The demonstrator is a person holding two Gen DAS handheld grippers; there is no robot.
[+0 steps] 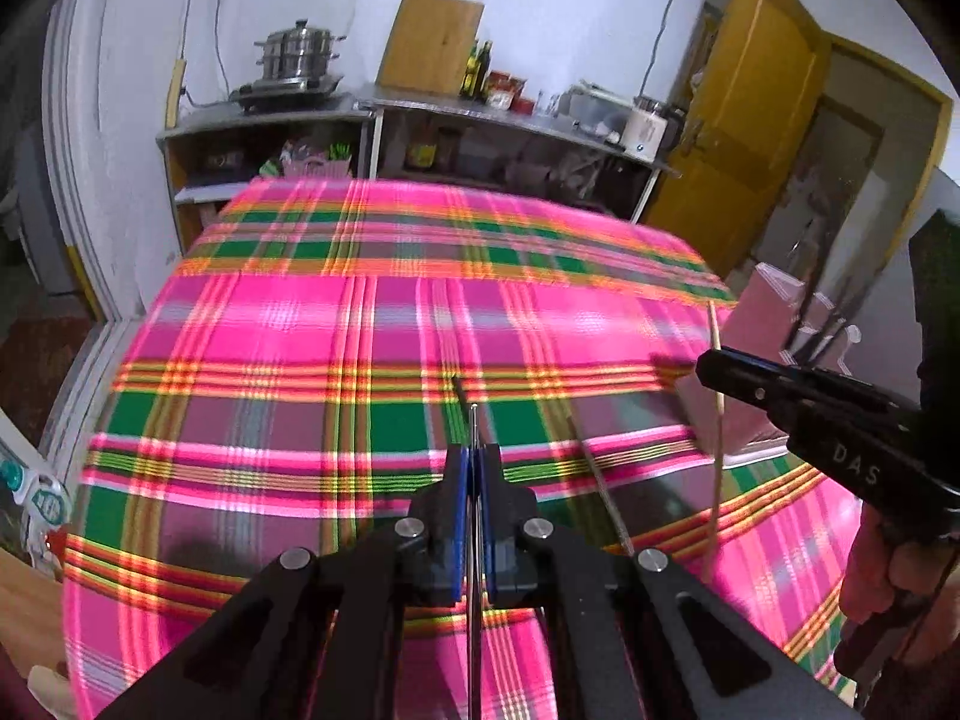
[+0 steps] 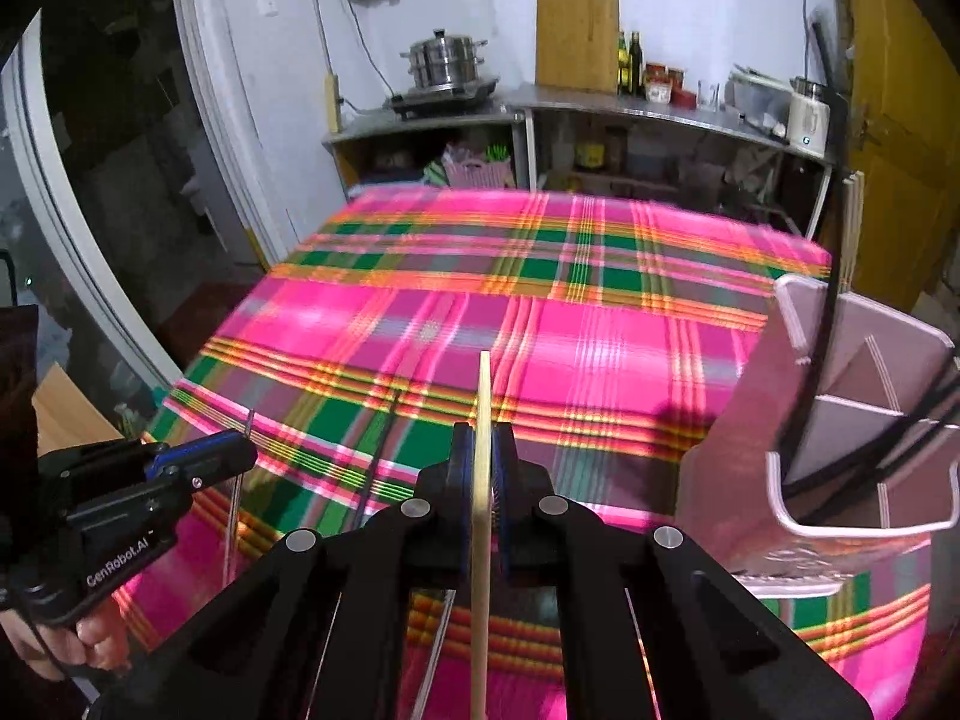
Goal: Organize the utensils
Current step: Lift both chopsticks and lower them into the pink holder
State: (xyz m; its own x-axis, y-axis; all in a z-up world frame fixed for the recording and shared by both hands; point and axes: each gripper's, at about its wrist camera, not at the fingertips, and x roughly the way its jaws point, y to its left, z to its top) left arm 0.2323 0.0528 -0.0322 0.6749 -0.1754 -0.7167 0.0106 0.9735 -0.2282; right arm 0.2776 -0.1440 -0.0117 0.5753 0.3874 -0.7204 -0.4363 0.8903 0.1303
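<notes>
Big plaid tablecloth [image 1: 372, 324] covers the table, pink/green/orange, fills most of both views. Behind it a steel counter [image 2: 630, 105] w/ shelves along the white wall; steamer pot [image 2: 447, 60] on a stove at its left end, wooden cutting board [image 2: 577, 39] leaning on the wall, bottles + jars beside the board. Yellow door [image 1: 762, 120] at far right.

Pink utensil holder [image 2: 864, 420] w/ divided compartments stands on the cloth at the table's right edge; dark thin utensils already lean in it, can't tell what kind.

My left gripper [image 1: 474, 456]: jaws nearly closed, blue pads pinching a thin metal chopstick [image 1: 473, 540], rod runs up between the fingers, tip poking just past them. Held above the cloth, center-front.

My right gripper [image 2: 483, 438]: jaws narrow too, clamped on a wooden chopstick [image 2: 480, 540], pale stick upright-ish through the pads, tip above the fingertips. It sits just left of the holder, not touching it.
</notes>
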